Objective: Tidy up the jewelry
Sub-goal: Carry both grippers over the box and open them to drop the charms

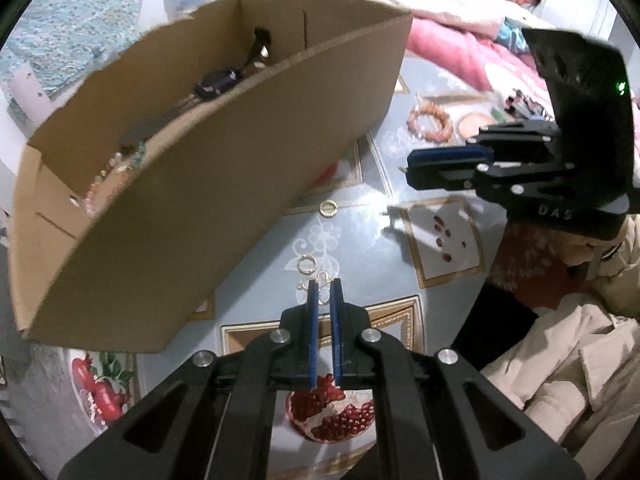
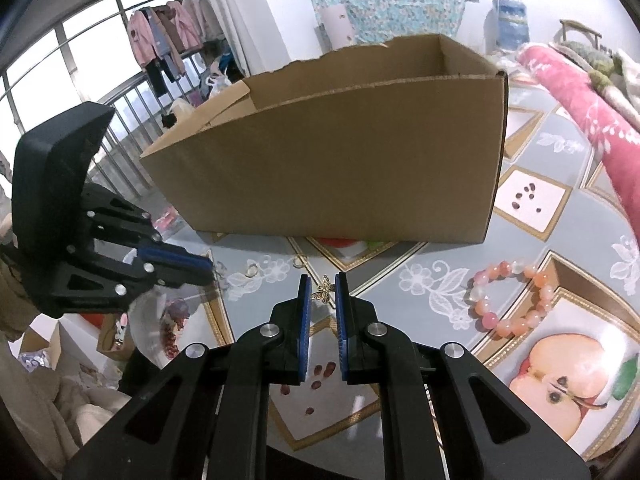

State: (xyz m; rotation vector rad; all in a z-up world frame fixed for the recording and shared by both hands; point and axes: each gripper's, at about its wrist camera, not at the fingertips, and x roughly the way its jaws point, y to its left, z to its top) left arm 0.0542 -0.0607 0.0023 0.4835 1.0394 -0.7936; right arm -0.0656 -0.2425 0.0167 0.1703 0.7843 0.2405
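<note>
At the lower centre of the left wrist view, the left gripper (image 1: 324,292) has its jaws drawn almost together over a small gold butterfly charm (image 1: 316,280) on the table (image 1: 360,220); whether it is actually pinched I cannot tell. Two gold rings (image 1: 328,208) lie just beyond it, near the cardboard box (image 1: 224,184) filling the upper left. In the right wrist view, the right gripper (image 2: 323,292) brackets a gold butterfly charm (image 2: 325,291) with a narrow gap on each side, apparently unclamped. A pink bead bracelet (image 2: 508,300) waits at right. The charms are thin and flat, so the pads may skid over them or flick them away, and the box's tall wall could knock one loose in transit.
</note>
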